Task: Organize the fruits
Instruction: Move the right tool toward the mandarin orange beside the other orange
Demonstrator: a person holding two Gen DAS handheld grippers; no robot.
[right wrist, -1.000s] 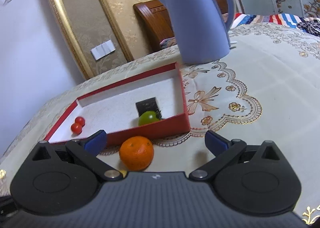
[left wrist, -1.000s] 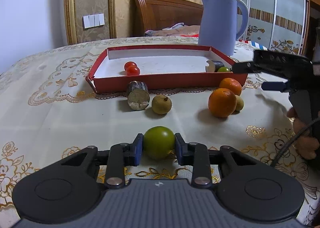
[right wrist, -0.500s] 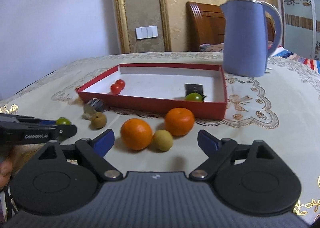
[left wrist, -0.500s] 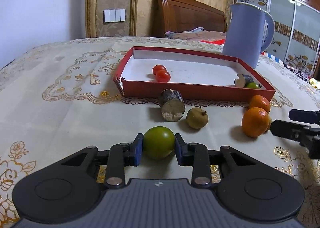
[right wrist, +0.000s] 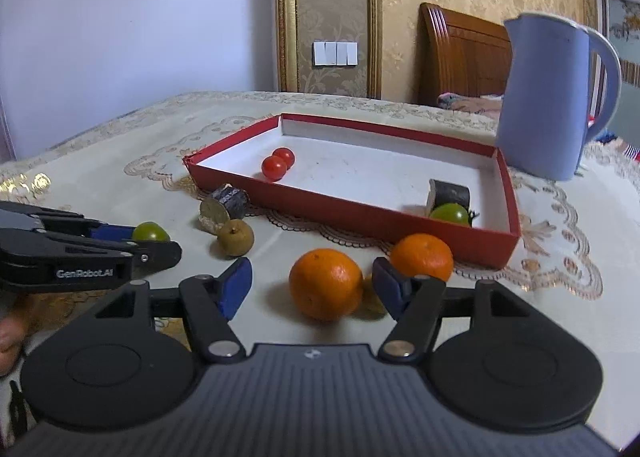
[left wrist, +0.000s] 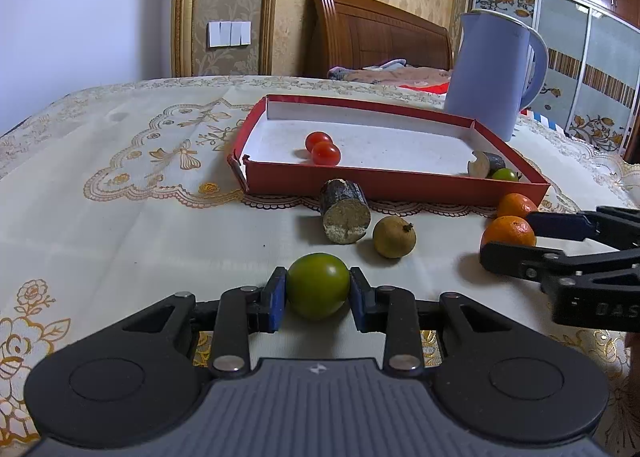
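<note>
Left hand-held gripper (left wrist: 318, 289) clamped on green fruit (left wrist: 317, 285), kept low over tabletop (left wrist: 120, 225), likely bound for red tray (left wrist: 392, 187). Right hand-held gripper (right wrist: 312, 283) half open, jaws just closing around nearer orange (right wrist: 326, 283) (pads not yet touching), presumably next for tray, already holding cherry tomatoes (right wrist: 277, 164).

Left tongs (left wrist: 318, 289) clamped tight, tilted downward; right tongs (right wrist: 312, 283) half-spread, their jaws just closing, tilted downward too
</note>
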